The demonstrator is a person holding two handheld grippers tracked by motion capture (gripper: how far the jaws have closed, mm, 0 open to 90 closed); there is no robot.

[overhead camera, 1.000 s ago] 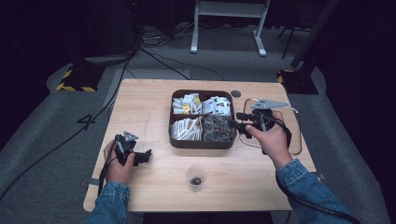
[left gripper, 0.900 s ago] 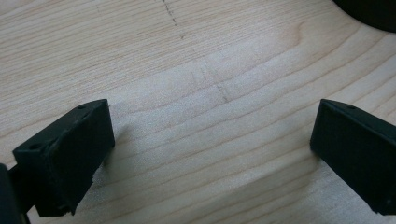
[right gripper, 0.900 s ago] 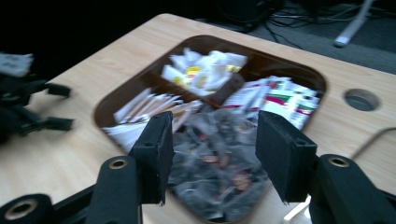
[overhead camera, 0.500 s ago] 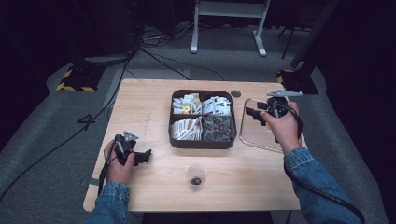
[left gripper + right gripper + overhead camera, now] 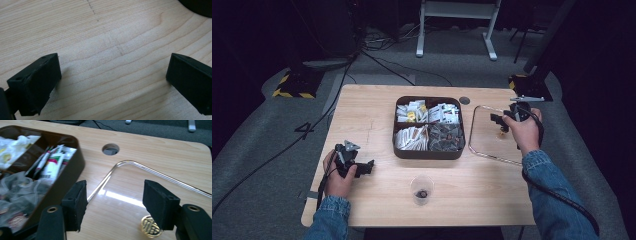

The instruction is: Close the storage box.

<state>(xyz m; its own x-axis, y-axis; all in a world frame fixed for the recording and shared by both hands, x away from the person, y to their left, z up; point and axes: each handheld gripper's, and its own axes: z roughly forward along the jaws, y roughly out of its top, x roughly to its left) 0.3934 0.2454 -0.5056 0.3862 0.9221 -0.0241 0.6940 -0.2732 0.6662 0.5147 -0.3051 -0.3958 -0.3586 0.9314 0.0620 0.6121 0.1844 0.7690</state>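
Note:
A dark brown tray (image 5: 429, 154) with four compartments of tea bags and sachets sits mid-table. Its clear flat lid (image 5: 489, 147) lies on the wood to the tray's right. My right gripper (image 5: 497, 124) hovers low over the lid's far part, its jaws apart after just opening, nothing gripped. In the right gripper view, the right gripper (image 5: 115, 195) frames the lid (image 5: 130, 183), whose gold round knob (image 5: 150, 226) peeks out by the right jaw. My left gripper (image 5: 368, 166) rests open at the table's front left. In its own view, the left gripper (image 5: 113, 72) has bare wood between its jaws.
A small clear plastic cup (image 5: 422, 190) with something dark inside stands in front of the tray. A round cable hole (image 5: 110, 149) pierces the tabletop behind the lid. The tray wall (image 5: 65, 177) is close on the right gripper's left. Cables and a stand cross the floor beyond.
My right hand moved rightward away from the tray's edge, and the clear lid now lies flat on the table beside the tray. Its jaws stand wider. The left hand stayed put.

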